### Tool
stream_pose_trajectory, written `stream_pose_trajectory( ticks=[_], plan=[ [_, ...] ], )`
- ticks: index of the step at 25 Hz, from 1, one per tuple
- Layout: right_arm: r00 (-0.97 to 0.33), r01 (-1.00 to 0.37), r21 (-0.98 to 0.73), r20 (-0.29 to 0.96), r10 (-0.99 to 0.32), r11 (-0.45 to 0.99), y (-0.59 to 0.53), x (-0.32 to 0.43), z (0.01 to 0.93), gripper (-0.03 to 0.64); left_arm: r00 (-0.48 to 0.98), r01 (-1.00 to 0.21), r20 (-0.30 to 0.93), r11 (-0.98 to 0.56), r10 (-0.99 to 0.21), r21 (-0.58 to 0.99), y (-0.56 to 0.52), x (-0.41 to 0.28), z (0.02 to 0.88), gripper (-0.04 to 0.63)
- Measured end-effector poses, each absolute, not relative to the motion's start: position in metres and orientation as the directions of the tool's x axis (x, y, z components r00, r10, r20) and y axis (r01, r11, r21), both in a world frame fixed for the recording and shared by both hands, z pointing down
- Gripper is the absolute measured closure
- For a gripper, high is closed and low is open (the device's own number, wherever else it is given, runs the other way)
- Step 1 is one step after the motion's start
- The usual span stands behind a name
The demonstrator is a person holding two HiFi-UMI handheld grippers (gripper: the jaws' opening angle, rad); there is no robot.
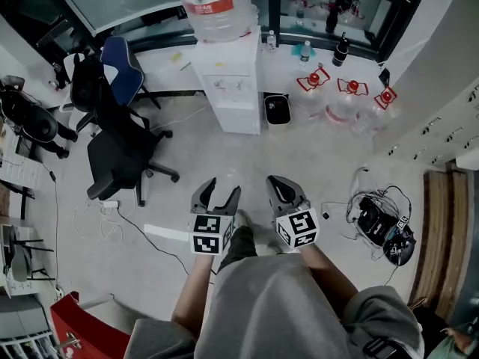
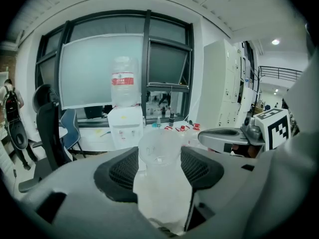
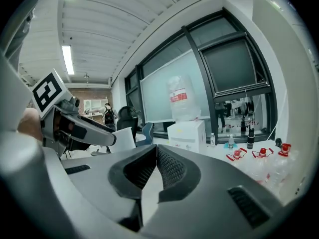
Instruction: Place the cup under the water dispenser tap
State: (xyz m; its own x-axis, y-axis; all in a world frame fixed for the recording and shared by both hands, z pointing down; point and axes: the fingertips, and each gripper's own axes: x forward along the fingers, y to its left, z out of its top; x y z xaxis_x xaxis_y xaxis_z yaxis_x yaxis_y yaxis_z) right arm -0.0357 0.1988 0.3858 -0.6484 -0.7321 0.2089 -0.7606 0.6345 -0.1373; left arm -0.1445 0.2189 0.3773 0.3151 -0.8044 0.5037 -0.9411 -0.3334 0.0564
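My left gripper is shut on a clear plastic cup, which stands upright between the two black pads in the left gripper view; in the head view the cup is too faint to make out. My right gripper is shut with nothing in it, its pads meeting tip to tip. Both grippers are held side by side above the floor. The white water dispenser with its big bottle stands well ahead against the window wall; its taps are small and far off.
Black and blue office chairs stand to the left of the path. A black bin sits right of the dispenser. Empty water jugs with red caps lie beside it. Cables and gear lie on the floor at right.
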Motion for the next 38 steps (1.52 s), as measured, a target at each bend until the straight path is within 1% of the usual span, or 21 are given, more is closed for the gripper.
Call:
stream_pose_trajectory(
  ticks=[10, 18, 27, 38],
  plan=[
    [-0.559, -0.828, -0.125, 0.237, -0.794, 0.546, 0.125, -0.088, 0.385, 0.606, 0.411, -0.898, 0.496, -0.434, -0.765, 0.073, 0.132, -0.195, 0.375, 0.327],
    [-0.516, -0.856, -0.114, 0.262, -0.816, 0.505, 0.086, -0.126, 0.393, 0.606, 0.473, -0.865, 0.502, -0.49, -0.724, 0.108, 0.087, -0.224, 0.387, 0.327],
    [-0.451, -0.892, -0.125, 0.299, -0.841, 0.435, 0.046, -0.123, 0.405, 0.606, 0.509, -0.84, 0.525, -0.526, -0.682, 0.131, 0.035, -0.226, 0.406, 0.327],
    [-0.444, -0.896, -0.144, 0.344, -0.827, 0.421, -0.043, -0.102, 0.436, 0.606, 0.489, -0.843, 0.588, -0.523, -0.644, 0.127, -0.051, -0.2, 0.439, 0.327]
  ],
)
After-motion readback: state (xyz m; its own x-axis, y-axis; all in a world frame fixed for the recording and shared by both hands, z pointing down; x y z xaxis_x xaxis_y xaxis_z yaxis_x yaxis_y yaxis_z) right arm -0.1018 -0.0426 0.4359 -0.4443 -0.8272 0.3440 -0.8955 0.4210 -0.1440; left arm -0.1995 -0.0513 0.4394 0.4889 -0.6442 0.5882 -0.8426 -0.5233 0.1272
